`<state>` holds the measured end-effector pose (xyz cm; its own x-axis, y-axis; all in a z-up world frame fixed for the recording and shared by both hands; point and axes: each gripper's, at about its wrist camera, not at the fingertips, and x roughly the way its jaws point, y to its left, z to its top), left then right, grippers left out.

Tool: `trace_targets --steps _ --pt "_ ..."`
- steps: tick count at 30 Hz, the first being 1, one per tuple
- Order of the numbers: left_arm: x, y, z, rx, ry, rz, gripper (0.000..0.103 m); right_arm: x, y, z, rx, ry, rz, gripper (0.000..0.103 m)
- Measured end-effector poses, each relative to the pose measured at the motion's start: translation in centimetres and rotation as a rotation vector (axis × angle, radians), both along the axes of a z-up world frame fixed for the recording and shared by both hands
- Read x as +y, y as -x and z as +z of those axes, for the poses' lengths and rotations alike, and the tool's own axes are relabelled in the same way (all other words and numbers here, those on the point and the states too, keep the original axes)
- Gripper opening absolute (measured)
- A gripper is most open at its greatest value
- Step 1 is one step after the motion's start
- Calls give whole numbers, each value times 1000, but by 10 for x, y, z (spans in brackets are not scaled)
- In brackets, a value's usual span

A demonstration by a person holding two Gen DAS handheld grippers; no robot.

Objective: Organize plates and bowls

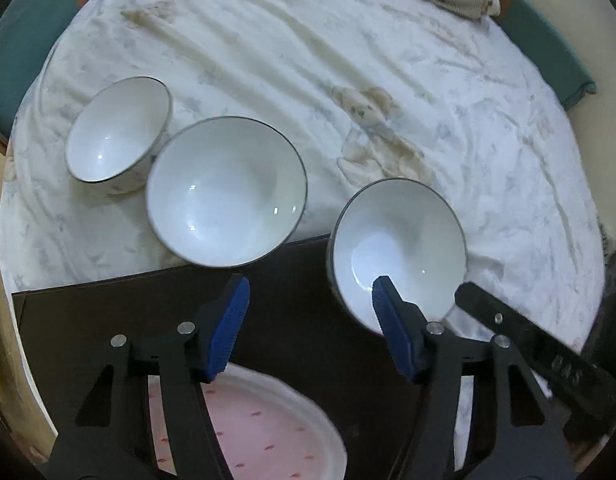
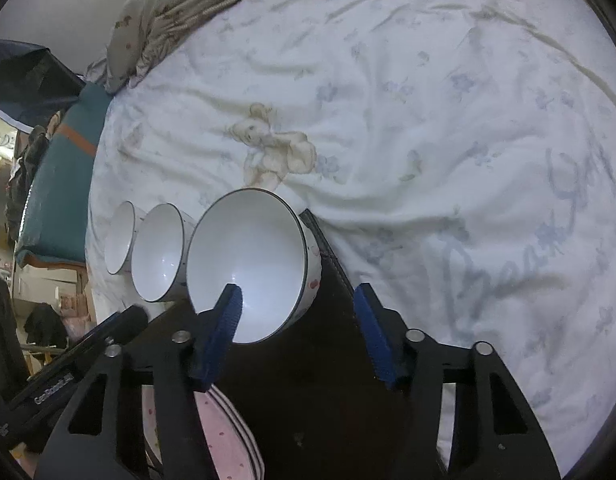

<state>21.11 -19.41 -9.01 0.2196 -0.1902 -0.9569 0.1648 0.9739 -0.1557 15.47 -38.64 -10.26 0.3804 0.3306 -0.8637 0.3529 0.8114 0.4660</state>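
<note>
Three white bowls [image 1: 226, 191] are sitting on the bed sheet [image 1: 468, 120] at mid-frame, the nearest bowl [image 2: 248, 264] overhanging a dark board [image 2: 308, 400], while both hand-held grippers, left [image 1: 308, 308] and right [image 2: 296, 312], are standing open and empty, risking tipping it.

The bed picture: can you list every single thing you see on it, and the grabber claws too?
bowls: three, white with dark rims, in a row on the bedsheet.
plates: a small stack, pink with red specks, on the dark board, nearest the cameras.
dark board: one, black-brown, on the sheet under the plates.
bedsheet: one, white with a teddy print.
blanket: one, beige, bunched at the far end.
left gripper: black, blue pads, open.
right gripper: same, open around the nearest bowl's rim.
</note>
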Motion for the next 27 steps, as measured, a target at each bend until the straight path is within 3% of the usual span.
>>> trace_targets --steps 3,5,7,10,13,15,17,27 --pt "-12 -5 -14 14 -28 -2 55 3 -4 -6 12 -2 12 40" --pt "-19 -6 -24 32 -51 -19 46 5 -8 -9 17 2 28 38" --pt "-24 -7 -31 42 -67 -32 43 7 -10 -15 31 3 29 37" --pt "-27 -8 -39 40 -103 -42 24 10 -9 -26 82 19 28 37" --pt "-25 -11 -46 67 -102 -14 24 10 -9 -31 91 1 19 36" --pt "-26 -12 -47 65 -107 -16 20 12 -10 -30 85 -11 30 28" --pt "-29 -10 -47 61 -106 -35 10 15 -11 -29 74 -12 49 20" --pt "-31 1 -35 42 -161 -15 10 15 -10 -28 69 -14 52 18"
